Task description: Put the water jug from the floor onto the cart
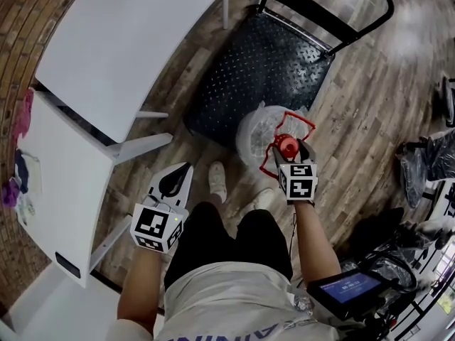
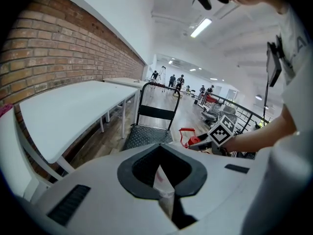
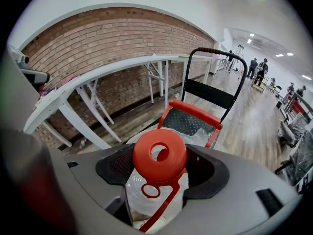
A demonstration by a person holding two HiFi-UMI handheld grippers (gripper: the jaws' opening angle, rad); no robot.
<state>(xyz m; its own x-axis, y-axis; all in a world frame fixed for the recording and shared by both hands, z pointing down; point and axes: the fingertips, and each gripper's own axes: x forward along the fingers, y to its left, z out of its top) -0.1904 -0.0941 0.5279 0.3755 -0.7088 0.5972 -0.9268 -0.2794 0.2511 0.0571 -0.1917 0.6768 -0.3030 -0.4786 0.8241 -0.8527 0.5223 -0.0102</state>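
Observation:
A clear plastic water jug (image 1: 257, 132) with a red cap (image 1: 286, 145) and a red carry handle (image 1: 293, 123) sits at the near edge of the black diamond-plate cart (image 1: 263, 66). Whether it rests on the floor or hangs just above it I cannot tell. My right gripper (image 1: 290, 150) is shut on the jug's neck; in the right gripper view the cap (image 3: 159, 155) sits between the jaws, with the handle (image 3: 193, 112) beyond. My left gripper (image 1: 176, 181) hangs apart to the left over bare floor, jaws together and holding nothing; its view (image 2: 164, 180) looks toward the cart (image 2: 146, 136).
White tables (image 1: 128, 41) stand along the brick wall at left, their legs (image 1: 138, 148) reaching toward the cart. The cart's black push handle (image 1: 323, 9) rises at its far end. My shoes (image 1: 217, 180) are beside the jug. Black bags (image 1: 419, 162) and a screen device (image 1: 348, 290) sit right.

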